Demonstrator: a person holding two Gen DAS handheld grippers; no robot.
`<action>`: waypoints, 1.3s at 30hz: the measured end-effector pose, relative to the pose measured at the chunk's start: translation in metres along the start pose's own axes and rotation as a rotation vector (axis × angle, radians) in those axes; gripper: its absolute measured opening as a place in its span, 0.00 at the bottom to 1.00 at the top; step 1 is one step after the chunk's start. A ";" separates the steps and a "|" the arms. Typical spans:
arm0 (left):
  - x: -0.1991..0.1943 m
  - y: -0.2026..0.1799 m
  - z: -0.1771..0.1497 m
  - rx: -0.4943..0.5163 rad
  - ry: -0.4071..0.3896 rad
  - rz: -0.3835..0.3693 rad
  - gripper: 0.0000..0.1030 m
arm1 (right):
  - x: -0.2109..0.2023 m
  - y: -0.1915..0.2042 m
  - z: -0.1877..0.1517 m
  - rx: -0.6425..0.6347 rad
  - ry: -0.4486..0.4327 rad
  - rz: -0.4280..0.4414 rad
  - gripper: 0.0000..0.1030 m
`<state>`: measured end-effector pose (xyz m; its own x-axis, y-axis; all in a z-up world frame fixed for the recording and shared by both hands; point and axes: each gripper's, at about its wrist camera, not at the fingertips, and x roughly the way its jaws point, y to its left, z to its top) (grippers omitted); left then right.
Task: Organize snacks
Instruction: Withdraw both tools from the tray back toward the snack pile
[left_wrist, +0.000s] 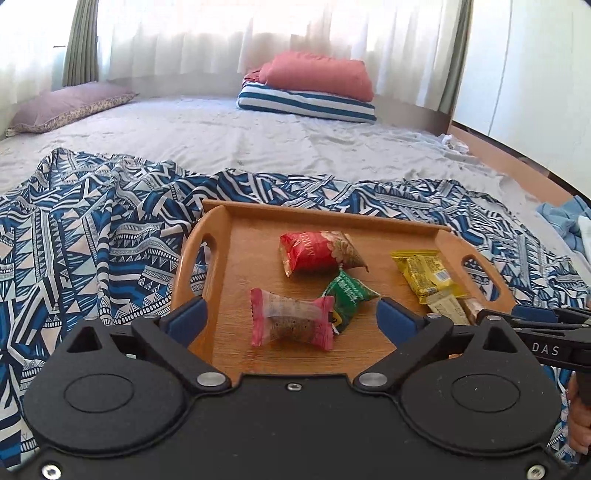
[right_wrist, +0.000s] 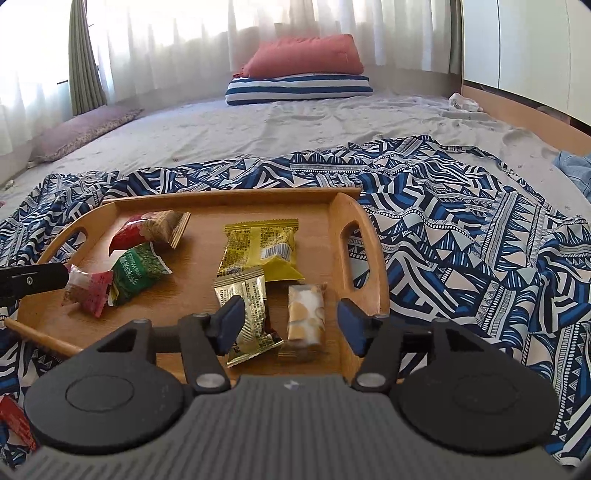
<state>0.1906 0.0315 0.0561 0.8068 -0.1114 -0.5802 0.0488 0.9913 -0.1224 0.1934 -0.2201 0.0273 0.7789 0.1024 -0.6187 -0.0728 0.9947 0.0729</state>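
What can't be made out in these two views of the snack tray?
- Gold packet: right wrist view, its near part is behind the right gripper finger; left wrist view shows only a sliver.
- Red item: right wrist view, cut by the left edge and the gripper body; cannot tell what it is.
- Packet print: too small or blurred in both views.
- Tray: left wrist view, near rim hidden by the left gripper.

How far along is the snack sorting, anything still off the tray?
Done: six packets lie on the wooden tray, among them the red one, the green one and the yellow one.
In hand: nothing. Left gripper and right gripper are both open, over the pink candy and the clear-wrapped biscuit.
Left: one red wrapper on the patterned cloth.
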 end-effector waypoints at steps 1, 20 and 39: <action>-0.005 -0.001 -0.001 0.008 -0.006 -0.009 0.98 | -0.004 0.001 0.000 -0.006 -0.005 0.005 0.74; -0.095 -0.011 -0.026 0.073 -0.068 -0.110 1.00 | -0.078 0.023 -0.018 -0.123 -0.093 0.068 0.99; -0.114 -0.006 -0.086 0.077 0.013 -0.101 1.00 | -0.114 0.052 -0.066 -0.247 -0.108 0.108 1.00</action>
<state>0.0482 0.0320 0.0537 0.7875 -0.2118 -0.5787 0.1756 0.9773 -0.1187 0.0595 -0.1792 0.0499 0.8192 0.2193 -0.5299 -0.2980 0.9522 -0.0666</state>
